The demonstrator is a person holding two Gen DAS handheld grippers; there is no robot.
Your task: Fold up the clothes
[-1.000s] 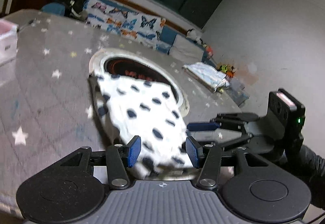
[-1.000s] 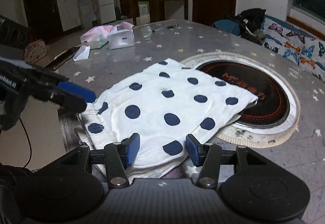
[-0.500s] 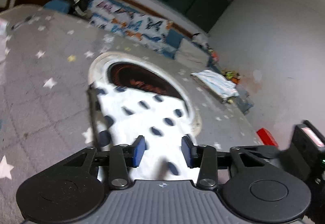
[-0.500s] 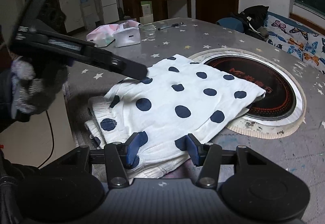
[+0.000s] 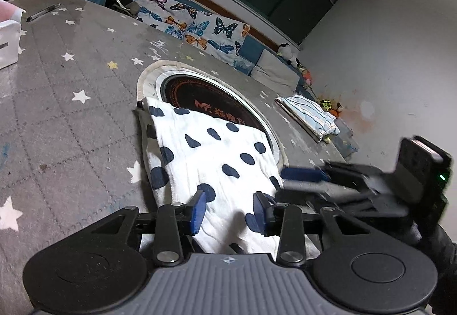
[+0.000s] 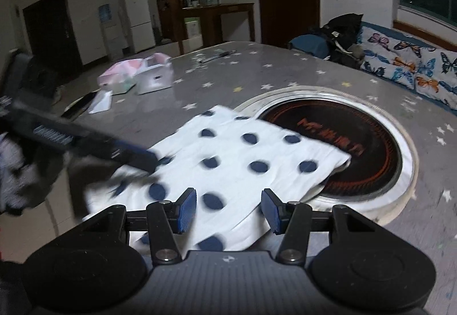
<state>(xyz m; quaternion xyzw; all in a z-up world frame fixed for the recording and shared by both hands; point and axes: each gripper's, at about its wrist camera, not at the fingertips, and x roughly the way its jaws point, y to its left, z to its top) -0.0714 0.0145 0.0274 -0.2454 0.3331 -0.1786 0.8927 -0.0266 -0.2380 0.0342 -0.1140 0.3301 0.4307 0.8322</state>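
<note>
A folded white cloth with navy dots (image 5: 208,155) lies on the grey star-patterned table, its far end over the round hotplate; it also shows in the right wrist view (image 6: 242,160). My left gripper (image 5: 228,213) is open, its jaws over the cloth's near edge. My right gripper (image 6: 228,210) is open above the cloth's near edge. In the left wrist view the right gripper (image 5: 311,176) reaches in from the right beside the cloth. In the right wrist view the left gripper (image 6: 137,156) reaches in from the left over the cloth.
A round black hotplate (image 6: 351,149) with a pale rim is set into the table. White and pink boxes (image 6: 142,78) and a pen (image 5: 42,12) sit at the far side. A folded striped cloth (image 5: 308,115) lies near the table's far edge. A butterfly-print sofa (image 5: 194,23) stands behind.
Both grippers have shifted over the cloth's near edge. The left gripper dipped toward the cloth and drew back a little. The cloth lies in about the same place.
</note>
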